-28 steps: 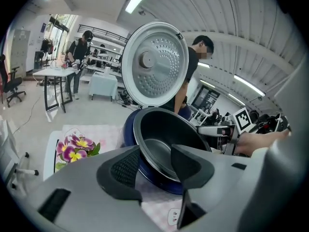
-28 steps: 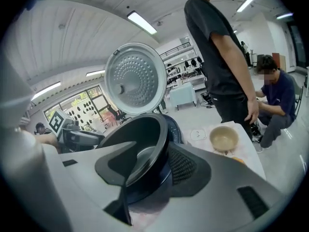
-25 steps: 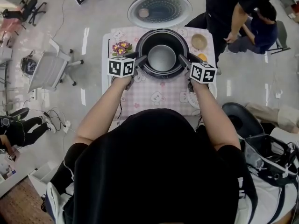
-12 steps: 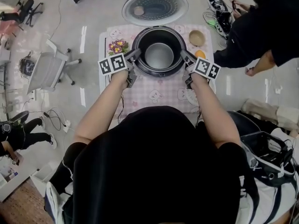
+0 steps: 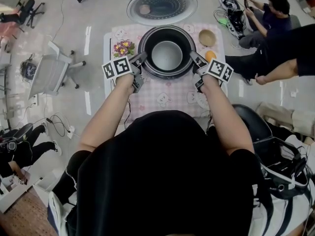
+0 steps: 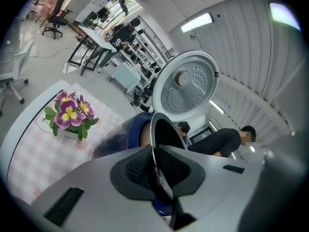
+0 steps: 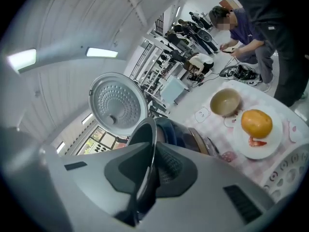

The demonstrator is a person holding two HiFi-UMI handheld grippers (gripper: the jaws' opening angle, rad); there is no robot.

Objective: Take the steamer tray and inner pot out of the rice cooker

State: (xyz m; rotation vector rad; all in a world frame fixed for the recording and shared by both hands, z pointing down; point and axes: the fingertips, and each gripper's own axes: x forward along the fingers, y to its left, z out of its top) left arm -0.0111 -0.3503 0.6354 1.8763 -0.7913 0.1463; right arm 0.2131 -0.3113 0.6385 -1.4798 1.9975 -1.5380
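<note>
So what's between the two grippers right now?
The inner pot, in the rice cooker, fills that gap in the head view. The left gripper and right gripper have just been closing on opposite sides of its rim.

A black short-sleeved top [image 5: 162, 181] is worn. The grey left gripper [image 5: 140, 59] and right gripper [image 5: 193, 58] are each capped by a white cube [image 5: 116, 67] with black square markers.

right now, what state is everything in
lid, open
pot, in cooker, rim gripped both sides
left gripper, jaws just closed on pot rim
right gripper, jaws just closed on pot rim
bowl, upright, empty
orange, on plate
flowers, upright
</note>
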